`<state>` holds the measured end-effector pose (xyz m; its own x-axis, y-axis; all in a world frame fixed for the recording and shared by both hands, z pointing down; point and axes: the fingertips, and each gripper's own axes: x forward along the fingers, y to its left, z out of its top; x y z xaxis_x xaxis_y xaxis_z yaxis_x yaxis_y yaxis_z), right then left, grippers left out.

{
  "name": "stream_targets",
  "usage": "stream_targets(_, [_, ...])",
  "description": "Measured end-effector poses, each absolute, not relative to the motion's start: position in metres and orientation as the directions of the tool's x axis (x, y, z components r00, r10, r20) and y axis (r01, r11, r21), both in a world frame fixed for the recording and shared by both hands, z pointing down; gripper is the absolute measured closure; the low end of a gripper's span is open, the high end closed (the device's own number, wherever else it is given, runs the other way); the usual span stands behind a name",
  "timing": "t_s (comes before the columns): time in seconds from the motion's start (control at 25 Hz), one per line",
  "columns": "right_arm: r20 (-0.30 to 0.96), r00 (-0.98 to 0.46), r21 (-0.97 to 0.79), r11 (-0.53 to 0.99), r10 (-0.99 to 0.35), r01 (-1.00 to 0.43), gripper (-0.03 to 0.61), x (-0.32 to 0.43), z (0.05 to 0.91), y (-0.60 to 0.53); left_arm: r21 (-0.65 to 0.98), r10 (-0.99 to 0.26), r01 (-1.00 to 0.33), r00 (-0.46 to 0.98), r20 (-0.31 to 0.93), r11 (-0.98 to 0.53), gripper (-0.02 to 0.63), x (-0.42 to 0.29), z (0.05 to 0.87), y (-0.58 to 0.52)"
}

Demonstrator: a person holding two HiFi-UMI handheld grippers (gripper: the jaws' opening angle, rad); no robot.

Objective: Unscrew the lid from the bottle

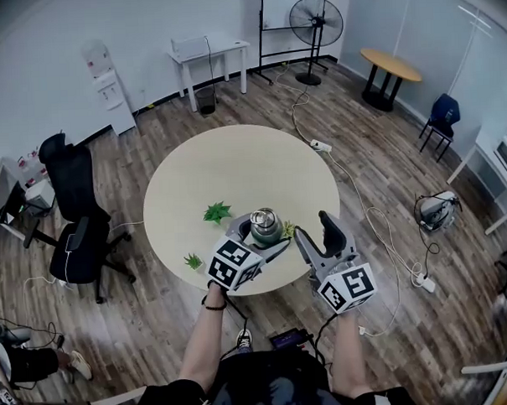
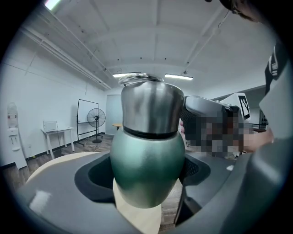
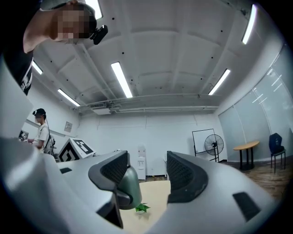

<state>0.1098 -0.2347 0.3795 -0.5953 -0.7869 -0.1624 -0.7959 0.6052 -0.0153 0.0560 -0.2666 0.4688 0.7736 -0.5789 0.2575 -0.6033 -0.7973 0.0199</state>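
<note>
- Black at far left, sitting on the wood-plank floor [image 1: 158, 327]: an office chair [image 1: 74, 218], with a white water dispenser [image 1: 110, 86] and a white desk [image 1: 209, 50] along the wall behind.
- Spreading pale and round mid-room: the table [image 1: 235, 160], carrying two small green plants [image 1: 217, 212].
- Pinching the green bottle [image 1: 266, 232] by its body with the left gripper [image 1: 270, 245], upright by the table's near edge, steel lid [image 2: 151, 107] on top.
- Hovering just right with the right gripper [image 3: 145, 169], jaws spread around nothing.
- Standing farther right: a fan [image 1: 316, 23], a wooden table [image 1: 390, 65], a blue chair [image 1: 442, 114].
</note>
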Motion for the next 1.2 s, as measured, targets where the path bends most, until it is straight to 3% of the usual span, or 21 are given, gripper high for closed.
stream_targets(0.48, [-0.063, -0.799, 0.058, 0.797, -0.599, -0.602, 0.278, 0.046, 0.389, -0.210, -0.024, -0.454, -0.467, 0.845, 0.284, -0.884, 0.227, 0.084, 0.471, -0.233])
stream_targets(0.6, [-0.056, -0.801, 0.079, 0.797, -0.596, -0.599, 0.319, 0.040, 0.391, -0.208, -0.024, -0.427, -0.439, 0.859, 0.284, -0.898, 0.227, 0.090, 0.472, -0.225])
stream_targets(0.76, [-0.053, -0.822, 0.086, 0.818, -0.567, -0.569, 0.321, 0.036, 0.390, -0.204, -0.011, -0.388, -0.402, 0.877, 0.283, -0.916, 0.227, 0.088, 0.471, -0.219])
stream_targets(1.08, [-0.014, -0.976, 0.028, 0.975, -0.218, -0.218, 0.320, 0.029, 0.380, -0.175, -0.051, -0.114, -0.103, 0.943, 0.313, -0.993, 0.227, 0.083, 0.462, -0.182])
stream_targets(1.2, [-0.015, -0.971, 0.018, 0.970, -0.241, -0.241, 0.314, 0.029, 0.380, -0.181, -0.044, -0.131, -0.123, 0.944, 0.302, -0.991, 0.227, 0.082, 0.463, -0.187])
